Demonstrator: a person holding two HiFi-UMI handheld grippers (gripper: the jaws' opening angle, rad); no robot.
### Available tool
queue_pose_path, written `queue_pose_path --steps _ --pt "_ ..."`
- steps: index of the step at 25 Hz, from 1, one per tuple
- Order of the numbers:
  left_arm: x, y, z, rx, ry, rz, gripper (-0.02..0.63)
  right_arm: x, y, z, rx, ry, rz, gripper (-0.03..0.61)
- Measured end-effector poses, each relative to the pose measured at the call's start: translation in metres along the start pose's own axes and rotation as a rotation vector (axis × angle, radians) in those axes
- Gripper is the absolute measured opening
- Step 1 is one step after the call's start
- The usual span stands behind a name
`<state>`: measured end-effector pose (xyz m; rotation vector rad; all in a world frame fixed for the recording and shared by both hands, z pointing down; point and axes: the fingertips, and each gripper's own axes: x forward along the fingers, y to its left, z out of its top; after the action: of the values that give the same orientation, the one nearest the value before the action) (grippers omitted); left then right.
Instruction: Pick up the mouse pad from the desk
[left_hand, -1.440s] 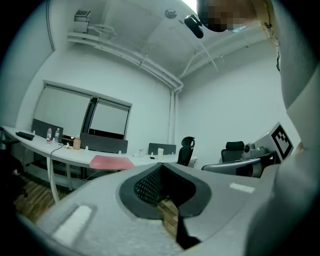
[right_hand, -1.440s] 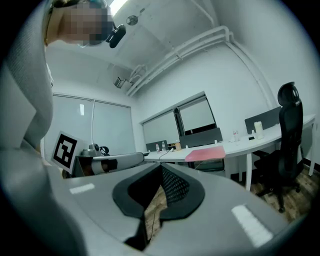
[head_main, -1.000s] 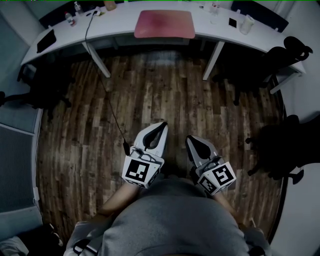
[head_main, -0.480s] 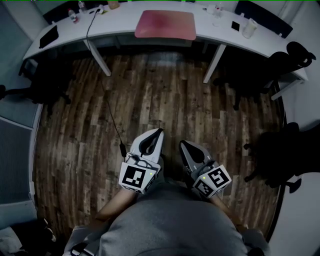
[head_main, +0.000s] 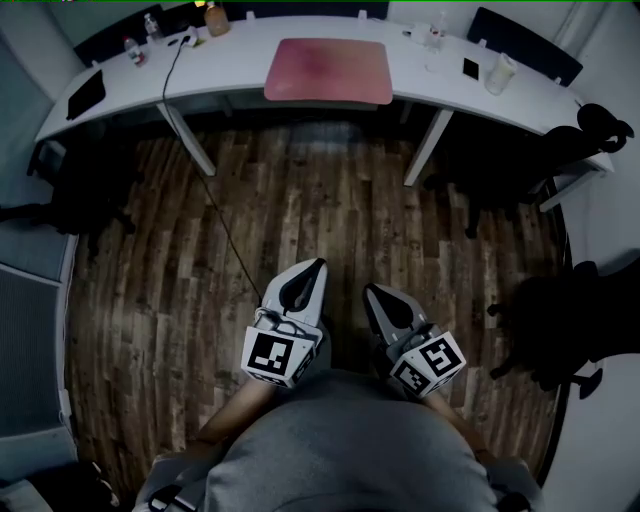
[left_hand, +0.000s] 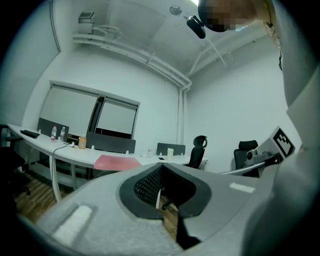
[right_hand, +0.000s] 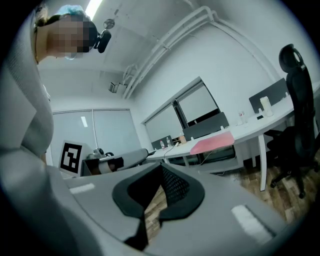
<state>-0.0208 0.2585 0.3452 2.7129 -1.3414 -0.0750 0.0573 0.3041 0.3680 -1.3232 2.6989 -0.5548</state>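
Note:
A pink mouse pad (head_main: 328, 70) lies flat at the middle of the long white curved desk (head_main: 240, 50), far across the wooden floor. It also shows as a pink strip in the left gripper view (left_hand: 116, 161) and the right gripper view (right_hand: 212, 143). My left gripper (head_main: 318, 264) and right gripper (head_main: 368, 289) are held close to my body, side by side over the floor, both pointing toward the desk. Both are shut with nothing between the jaws. Neither is near the pad.
On the desk stand bottles (head_main: 150, 22), a dark tablet (head_main: 84, 92), a cup (head_main: 497, 70) and a small black item (head_main: 469, 68). A black cable (head_main: 215, 210) trails from the desk across the floor. Black office chairs (head_main: 555, 320) stand at right, and another (head_main: 75, 195) at left.
The desk has slid slightly lower in the head view, so I have come a little closer to it. Both grippers keep their place before my body and stay shut.

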Motion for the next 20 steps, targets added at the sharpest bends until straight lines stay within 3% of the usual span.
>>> queue_pose_path --steps 4,12,20 --pt "0.040 0.037 0.009 0.002 0.008 -0.037 -0.002 0.046 -0.027 0.019 -0.035 -0.023 -0.038 -0.003" --pt "0.092 0.110 0.027 0.004 0.010 -0.034 -0.002 0.129 -0.054 0.050 -0.075 -0.037 -0.048 -0.003" --pt "0.126 0.157 0.024 0.002 0.034 -0.056 -0.002 0.182 -0.081 0.060 -0.053 -0.059 -0.089 -0.002"
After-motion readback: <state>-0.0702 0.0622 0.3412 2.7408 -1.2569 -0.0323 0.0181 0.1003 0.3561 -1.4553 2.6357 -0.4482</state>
